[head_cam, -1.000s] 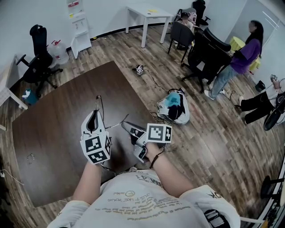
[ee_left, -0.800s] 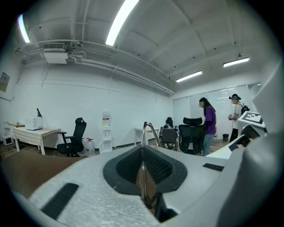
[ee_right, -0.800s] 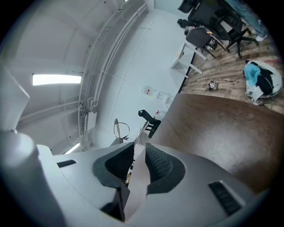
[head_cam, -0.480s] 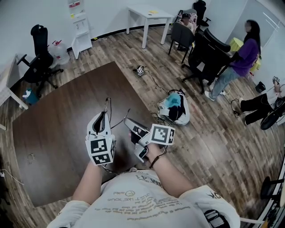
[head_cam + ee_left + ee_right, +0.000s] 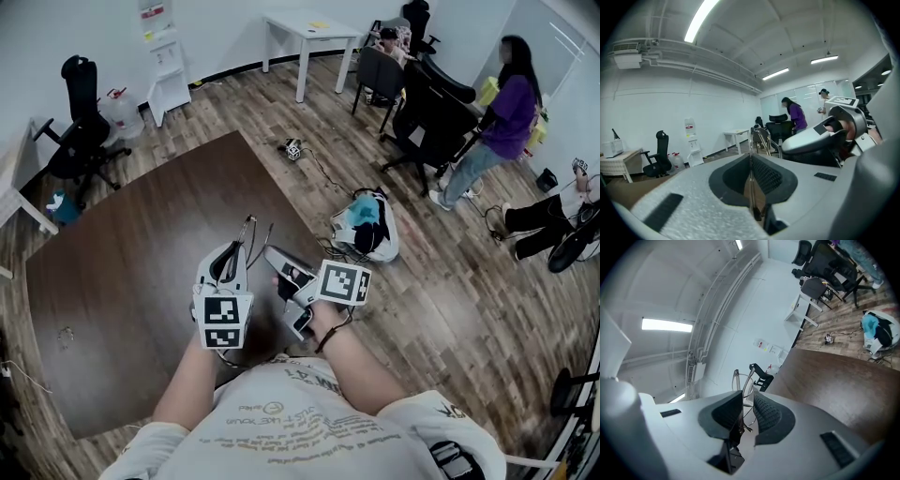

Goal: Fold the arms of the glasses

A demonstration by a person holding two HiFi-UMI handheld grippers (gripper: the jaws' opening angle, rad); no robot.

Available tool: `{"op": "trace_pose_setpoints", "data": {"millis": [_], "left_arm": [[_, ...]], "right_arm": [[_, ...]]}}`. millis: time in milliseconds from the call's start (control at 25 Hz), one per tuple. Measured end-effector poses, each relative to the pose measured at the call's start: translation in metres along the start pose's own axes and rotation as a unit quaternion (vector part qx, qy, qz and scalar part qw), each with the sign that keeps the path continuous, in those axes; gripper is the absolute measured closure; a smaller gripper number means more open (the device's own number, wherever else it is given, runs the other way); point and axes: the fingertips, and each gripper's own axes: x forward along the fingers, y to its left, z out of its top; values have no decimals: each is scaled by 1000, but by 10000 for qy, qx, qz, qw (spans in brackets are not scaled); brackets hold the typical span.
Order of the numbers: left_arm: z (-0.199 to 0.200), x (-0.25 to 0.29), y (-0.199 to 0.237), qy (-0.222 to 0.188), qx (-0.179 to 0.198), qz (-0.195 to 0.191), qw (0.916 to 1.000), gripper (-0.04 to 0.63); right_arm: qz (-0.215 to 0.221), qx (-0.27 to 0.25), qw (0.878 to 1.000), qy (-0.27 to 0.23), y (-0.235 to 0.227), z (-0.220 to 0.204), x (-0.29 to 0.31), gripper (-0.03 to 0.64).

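Thin wire-rimmed glasses [image 5: 251, 228] hang in the air above the dark brown table [image 5: 122, 281]. My left gripper [image 5: 234, 248] is shut on one thin part of the frame; in the left gripper view that wire [image 5: 751, 173] runs through the narrow slit of the left gripper [image 5: 751, 159]. My right gripper [image 5: 270, 253] points in from the right, close beside the left. Its jaws have just been closing. In the right gripper view the glasses [image 5: 742, 383] stand between the pads of the right gripper [image 5: 744, 401], which bear on them from both sides.
The table's right edge drops to a wood floor with a bag [image 5: 367, 223] and a cable on it. Black office chairs [image 5: 431, 112] and a person in purple [image 5: 502, 103] are at the far right. A white desk [image 5: 309, 33] stands at the back.
My left gripper has carried the glasses to the right and nearer, up against the right gripper. The right gripper has barely shifted. The person in purple has turned away.
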Motion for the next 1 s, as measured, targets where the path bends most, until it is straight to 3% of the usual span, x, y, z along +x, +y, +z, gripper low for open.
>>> {"op": "trace_pose_setpoints", "data": {"millis": [200,600,1000], "left_arm": [[2,1,-16,5,323,-164,9993,563],[-3,0,-19,148,508,-238,9983,562],[-24,-8,-4,417,535,196,9975,562]], "right_arm": [[40,-15,10000,-23,0,3,-2,537],[39,-79,10000,32,1,0,1,554],[-63,-284,9994,183,-4,-14,7,560]]}}
